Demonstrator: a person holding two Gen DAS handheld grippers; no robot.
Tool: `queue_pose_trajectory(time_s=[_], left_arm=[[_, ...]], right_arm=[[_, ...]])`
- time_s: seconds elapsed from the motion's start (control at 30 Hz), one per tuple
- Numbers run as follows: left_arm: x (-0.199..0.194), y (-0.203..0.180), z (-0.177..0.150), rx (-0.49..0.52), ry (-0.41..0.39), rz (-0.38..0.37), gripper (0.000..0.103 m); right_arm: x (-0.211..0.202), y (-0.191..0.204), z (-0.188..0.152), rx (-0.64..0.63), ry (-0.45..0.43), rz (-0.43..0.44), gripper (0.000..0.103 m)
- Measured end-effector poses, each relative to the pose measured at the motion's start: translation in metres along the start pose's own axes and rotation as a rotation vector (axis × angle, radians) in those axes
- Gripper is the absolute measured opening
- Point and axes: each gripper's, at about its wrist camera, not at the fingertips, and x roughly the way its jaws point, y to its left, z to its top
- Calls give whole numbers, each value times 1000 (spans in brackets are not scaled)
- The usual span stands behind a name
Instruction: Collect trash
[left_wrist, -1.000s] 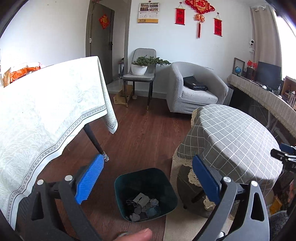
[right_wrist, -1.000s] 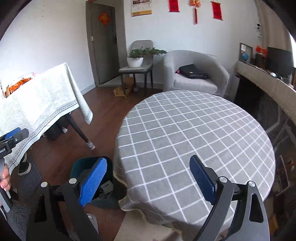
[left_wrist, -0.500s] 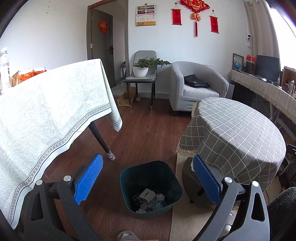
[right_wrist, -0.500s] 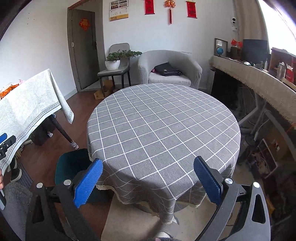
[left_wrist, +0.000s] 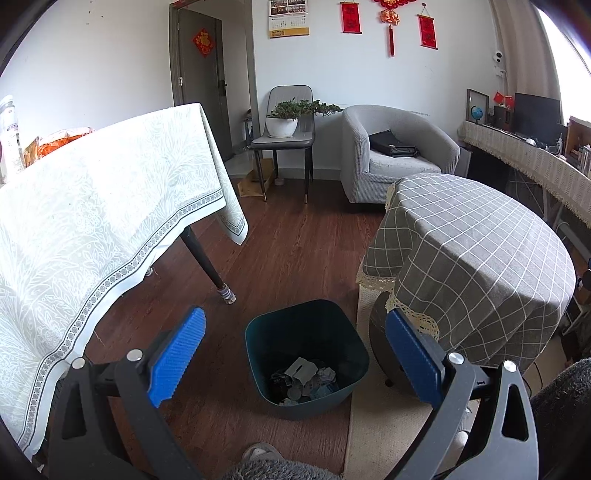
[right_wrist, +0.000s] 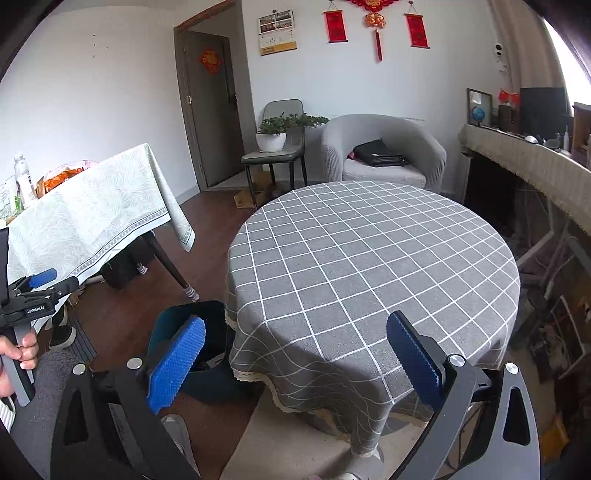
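A dark teal trash bin (left_wrist: 306, 352) stands on the wood floor between two tables, with crumpled paper and scraps (left_wrist: 304, 380) in its bottom. My left gripper (left_wrist: 295, 354) is open and empty, held above and in front of the bin. My right gripper (right_wrist: 295, 354) is open and empty, facing the round table with the grey checked cloth (right_wrist: 369, 266), whose top is bare. The bin (right_wrist: 177, 325) shows partly behind the right gripper's left finger. The left gripper also shows in the right wrist view (right_wrist: 37, 288), held in a hand.
A rectangular table with a pale green cloth (left_wrist: 92, 221) stands at left, with a bottle (right_wrist: 23, 177) and snack bags on it. A grey armchair (left_wrist: 399, 155), a chair with a potted plant (left_wrist: 286, 122) and a sideboard (left_wrist: 524, 158) line the back. A beige rug (left_wrist: 384, 428) lies under the round table.
Both grippers have risen and pulled back; the bin sits farther from the left gripper. The right view swung right to the round table, then back left. Both stay open.
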Motion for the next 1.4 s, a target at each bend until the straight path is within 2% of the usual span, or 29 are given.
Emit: queue_pose_trajectory(time_s=[1.4], left_arm=[[3, -1, -2, -2, 13, 3, 99]], right_arm=[[-1, 3, 1, 4, 2, 13, 100]])
